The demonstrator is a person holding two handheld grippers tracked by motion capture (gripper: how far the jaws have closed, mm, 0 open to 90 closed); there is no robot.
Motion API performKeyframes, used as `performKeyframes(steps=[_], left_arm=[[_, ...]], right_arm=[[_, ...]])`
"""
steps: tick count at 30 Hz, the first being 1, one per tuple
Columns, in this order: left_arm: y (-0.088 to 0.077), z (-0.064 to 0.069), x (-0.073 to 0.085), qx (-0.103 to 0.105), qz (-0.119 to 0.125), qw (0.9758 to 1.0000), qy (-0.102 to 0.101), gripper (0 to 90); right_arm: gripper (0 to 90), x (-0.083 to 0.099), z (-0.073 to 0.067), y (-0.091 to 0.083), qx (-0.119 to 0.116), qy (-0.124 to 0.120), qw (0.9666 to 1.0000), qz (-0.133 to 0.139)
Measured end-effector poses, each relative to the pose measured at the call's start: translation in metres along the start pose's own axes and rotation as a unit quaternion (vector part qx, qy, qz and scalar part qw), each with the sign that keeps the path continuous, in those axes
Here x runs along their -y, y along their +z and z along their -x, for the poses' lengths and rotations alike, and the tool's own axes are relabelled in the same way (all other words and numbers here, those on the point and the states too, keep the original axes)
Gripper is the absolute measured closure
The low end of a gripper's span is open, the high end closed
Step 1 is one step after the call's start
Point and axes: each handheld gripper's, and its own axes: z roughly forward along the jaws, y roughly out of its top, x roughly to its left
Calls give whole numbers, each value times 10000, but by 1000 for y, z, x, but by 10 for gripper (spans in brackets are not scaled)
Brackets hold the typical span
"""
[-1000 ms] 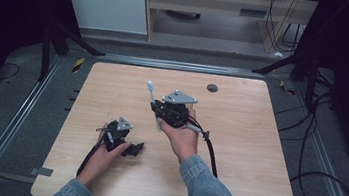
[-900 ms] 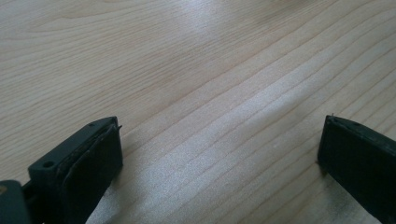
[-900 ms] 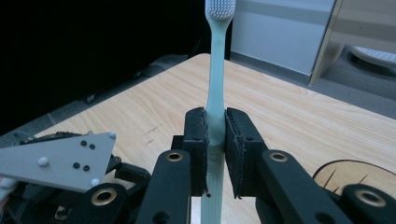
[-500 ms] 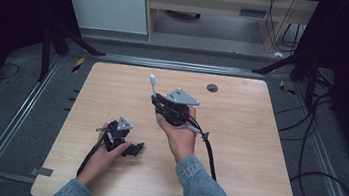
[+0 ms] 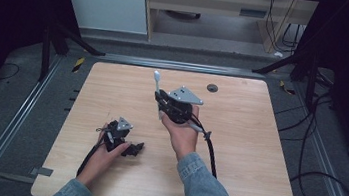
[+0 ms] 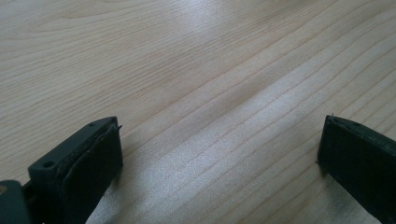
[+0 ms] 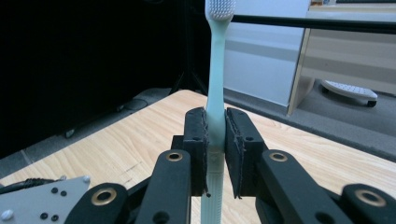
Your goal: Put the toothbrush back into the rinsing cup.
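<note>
Bright tabletop glare, dark surroundings

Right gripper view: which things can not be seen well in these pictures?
- Toothbrush: the head is cut by the top edge, the handle end hidden behind the right gripper, right gripper view.
- Small dark round thing on the table: too small to identify, high view.

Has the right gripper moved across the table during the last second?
Yes, slightly. Against the dark round hole, the right gripper, shut on the toothbrush, has shifted left and a little toward the far edge.
</note>
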Motion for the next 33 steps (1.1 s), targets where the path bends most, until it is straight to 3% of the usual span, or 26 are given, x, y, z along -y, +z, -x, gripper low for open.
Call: performKeyframes(steps=[9,18,33], left_arm=[[0,0,0,-2,-2,10000,4,0],[0,0,0,-2,0,10000,3,0],[0,0,0,1,-9,10000,11,0]], right_arm=[[792,0,1,3,171,-61,9992,352],[792,2,8,7,312,-139,9981,518],[792,6,14,8,380,-284,9973,563]])
